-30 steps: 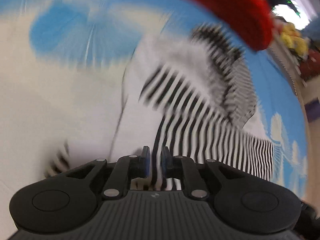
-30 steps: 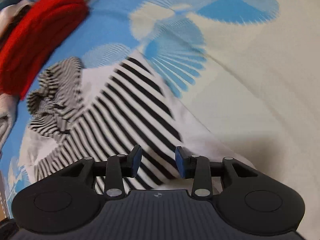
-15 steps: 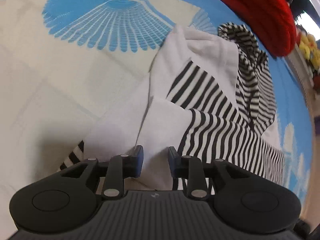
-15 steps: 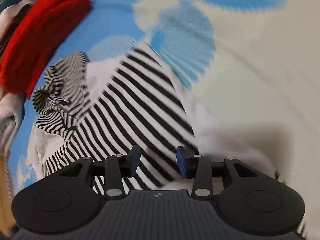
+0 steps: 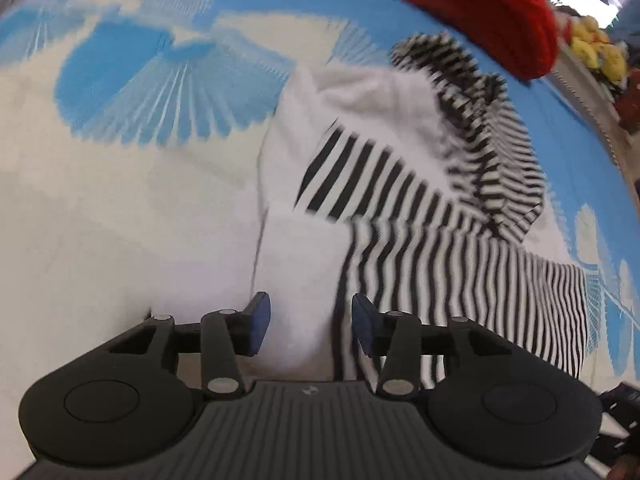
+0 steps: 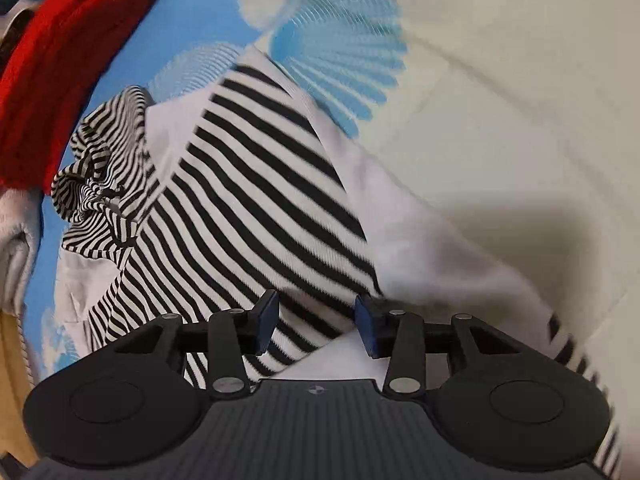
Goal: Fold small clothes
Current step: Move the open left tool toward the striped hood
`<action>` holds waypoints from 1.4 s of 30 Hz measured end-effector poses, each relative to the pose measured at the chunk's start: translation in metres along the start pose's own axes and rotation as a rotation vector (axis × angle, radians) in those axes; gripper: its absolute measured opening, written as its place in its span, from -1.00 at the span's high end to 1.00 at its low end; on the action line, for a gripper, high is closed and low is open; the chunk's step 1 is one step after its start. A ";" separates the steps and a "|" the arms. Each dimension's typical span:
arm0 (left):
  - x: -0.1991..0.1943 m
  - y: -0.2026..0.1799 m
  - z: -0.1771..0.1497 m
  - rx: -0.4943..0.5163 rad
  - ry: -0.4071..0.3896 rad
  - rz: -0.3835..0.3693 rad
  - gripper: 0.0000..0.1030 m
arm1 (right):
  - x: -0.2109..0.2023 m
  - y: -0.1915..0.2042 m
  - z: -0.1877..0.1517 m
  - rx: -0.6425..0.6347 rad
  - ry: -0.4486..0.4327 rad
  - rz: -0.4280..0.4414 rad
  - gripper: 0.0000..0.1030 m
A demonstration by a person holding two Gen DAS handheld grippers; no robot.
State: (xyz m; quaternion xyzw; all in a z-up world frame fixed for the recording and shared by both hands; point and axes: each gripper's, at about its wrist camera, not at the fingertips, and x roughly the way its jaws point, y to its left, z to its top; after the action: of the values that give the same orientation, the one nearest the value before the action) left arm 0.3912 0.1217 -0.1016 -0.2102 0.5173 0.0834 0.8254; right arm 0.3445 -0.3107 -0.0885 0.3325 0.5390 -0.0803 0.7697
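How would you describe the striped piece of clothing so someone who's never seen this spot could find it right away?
Start from the blue-and-cream patterned sheet that covers the whole surface, then find the thick red knit item at its far edge. Just in front of that lies the black-and-white striped garment, partly folded with white panels showing. It is the only striped thing there; its neighbours are plain.

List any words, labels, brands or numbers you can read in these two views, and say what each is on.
No readable text in either view.
Left gripper: a small emblem on its ribbed body, too small to read.
Right gripper: the same kind of emblem, also unreadable.
Striped garment, red knit item, blue-and-white cloth: no lettering or tags show.
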 end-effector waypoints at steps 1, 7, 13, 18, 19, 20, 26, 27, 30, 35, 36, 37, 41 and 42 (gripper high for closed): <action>-0.005 -0.003 0.000 0.010 -0.019 -0.004 0.04 | -0.006 0.004 0.001 -0.029 -0.027 0.004 0.13; -0.017 -0.025 -0.004 0.093 -0.099 -0.023 -0.05 | -0.036 0.014 0.005 -0.143 -0.133 -0.009 0.13; -0.033 -0.045 -0.015 0.213 -0.247 0.006 -0.43 | -0.058 0.015 0.005 -0.264 -0.222 -0.053 0.13; -0.048 -0.056 -0.021 0.316 -0.374 0.065 -0.45 | -0.070 0.012 0.007 -0.360 -0.288 -0.101 0.13; -0.051 -0.057 -0.021 0.318 -0.395 0.079 -0.45 | -0.071 0.011 0.008 -0.365 -0.301 -0.103 0.13; -0.052 -0.057 -0.020 0.315 -0.411 0.088 -0.45 | -0.073 0.010 0.010 -0.367 -0.311 -0.105 0.13; -0.053 -0.068 0.024 0.301 -0.484 0.082 -0.45 | -0.082 0.013 0.026 -0.369 -0.348 -0.084 0.13; -0.048 -0.072 0.039 0.290 -0.482 0.071 -0.45 | -0.084 0.014 0.027 -0.374 -0.354 -0.084 0.13; -0.024 -0.097 0.089 0.329 -0.506 0.058 -0.45 | -0.083 0.015 0.032 -0.380 -0.358 -0.092 0.13; 0.041 -0.128 0.180 0.323 -0.454 -0.030 -0.37 | -0.075 0.018 0.040 -0.382 -0.332 -0.085 0.13; 0.054 -0.132 0.198 0.312 -0.446 -0.039 -0.37 | -0.073 0.019 0.041 -0.384 -0.332 -0.090 0.13; 0.069 -0.138 0.214 0.317 -0.434 -0.041 -0.32 | -0.071 0.019 0.042 -0.382 -0.331 -0.094 0.13; 0.124 -0.159 0.261 0.384 -0.379 0.032 -0.29 | -0.062 0.024 0.044 -0.378 -0.305 -0.079 0.13; 0.138 -0.162 0.270 0.380 -0.358 0.049 -0.29 | -0.061 0.026 0.044 -0.385 -0.302 -0.079 0.13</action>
State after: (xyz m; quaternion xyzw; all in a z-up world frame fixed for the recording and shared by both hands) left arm 0.7317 0.0822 -0.0806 -0.0204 0.3742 0.0407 0.9262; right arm 0.3666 -0.3319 -0.0148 0.1428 0.4356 -0.0549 0.8871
